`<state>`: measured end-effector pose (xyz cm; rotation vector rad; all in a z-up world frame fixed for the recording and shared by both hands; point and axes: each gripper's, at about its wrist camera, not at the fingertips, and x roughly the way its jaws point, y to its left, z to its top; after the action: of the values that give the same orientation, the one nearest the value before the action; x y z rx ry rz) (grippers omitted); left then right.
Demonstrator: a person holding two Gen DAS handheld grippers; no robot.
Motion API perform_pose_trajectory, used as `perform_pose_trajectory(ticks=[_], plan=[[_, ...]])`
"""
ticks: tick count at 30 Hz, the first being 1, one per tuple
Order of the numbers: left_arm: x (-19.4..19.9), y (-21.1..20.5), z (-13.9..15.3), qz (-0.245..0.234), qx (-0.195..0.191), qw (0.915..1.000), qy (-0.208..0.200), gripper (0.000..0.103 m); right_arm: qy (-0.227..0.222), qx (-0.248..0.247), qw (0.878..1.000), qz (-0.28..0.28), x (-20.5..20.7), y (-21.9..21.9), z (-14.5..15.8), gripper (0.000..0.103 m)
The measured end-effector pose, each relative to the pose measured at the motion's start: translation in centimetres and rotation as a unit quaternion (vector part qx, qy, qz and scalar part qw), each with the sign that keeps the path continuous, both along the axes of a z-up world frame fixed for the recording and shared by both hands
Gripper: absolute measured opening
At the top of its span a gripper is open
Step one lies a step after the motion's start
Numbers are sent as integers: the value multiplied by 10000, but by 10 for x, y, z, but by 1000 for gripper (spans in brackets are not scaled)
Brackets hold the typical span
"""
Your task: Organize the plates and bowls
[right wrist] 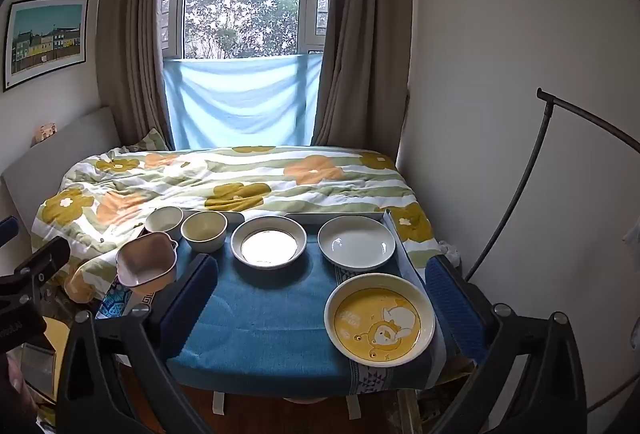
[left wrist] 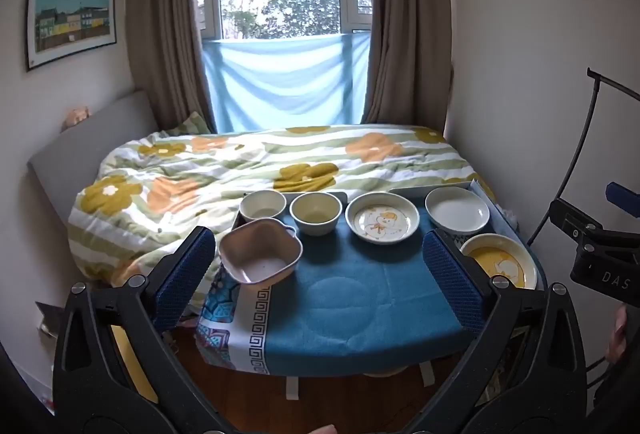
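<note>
A small table with a blue cloth (left wrist: 360,298) (right wrist: 264,318) carries the dishes. At its left edge sits a pink square bowl (left wrist: 259,251) (right wrist: 147,262). Behind stand a white bowl (left wrist: 263,205) (right wrist: 164,219) and a cream bowl (left wrist: 316,213) (right wrist: 204,231). A deep plate with a printed centre (left wrist: 382,217) (right wrist: 269,242) and a plain white plate (left wrist: 457,211) (right wrist: 357,242) lie further right. A yellow bear plate (left wrist: 498,265) (right wrist: 379,319) rests at the front right. My left gripper (left wrist: 320,274) and right gripper (right wrist: 324,298) both hang open before the table, holding nothing.
A bed with a flowered quilt (left wrist: 248,170) (right wrist: 224,178) lies right behind the table, under a curtained window. A black lamp stand (right wrist: 532,170) curves along the right wall. The wooden floor (left wrist: 248,394) shows under the table's front edge.
</note>
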<state>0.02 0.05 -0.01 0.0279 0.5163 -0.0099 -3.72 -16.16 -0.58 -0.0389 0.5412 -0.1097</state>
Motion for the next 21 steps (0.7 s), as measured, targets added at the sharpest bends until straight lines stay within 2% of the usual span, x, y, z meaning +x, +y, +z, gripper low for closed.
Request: perform_pose_trajectory(ticks=[2,5,21], plan=[[1,2,-1,29,-22,10000,40,103,47,49,10000,-23,1,0,0,103],[-1,0,0,-8,93,9999,-107,103,19,38,10000,-11,1,0,0,103],[-2,-10,3,39,117,9999,-85,103,57,30,10000,11,3,1,-4,103]])
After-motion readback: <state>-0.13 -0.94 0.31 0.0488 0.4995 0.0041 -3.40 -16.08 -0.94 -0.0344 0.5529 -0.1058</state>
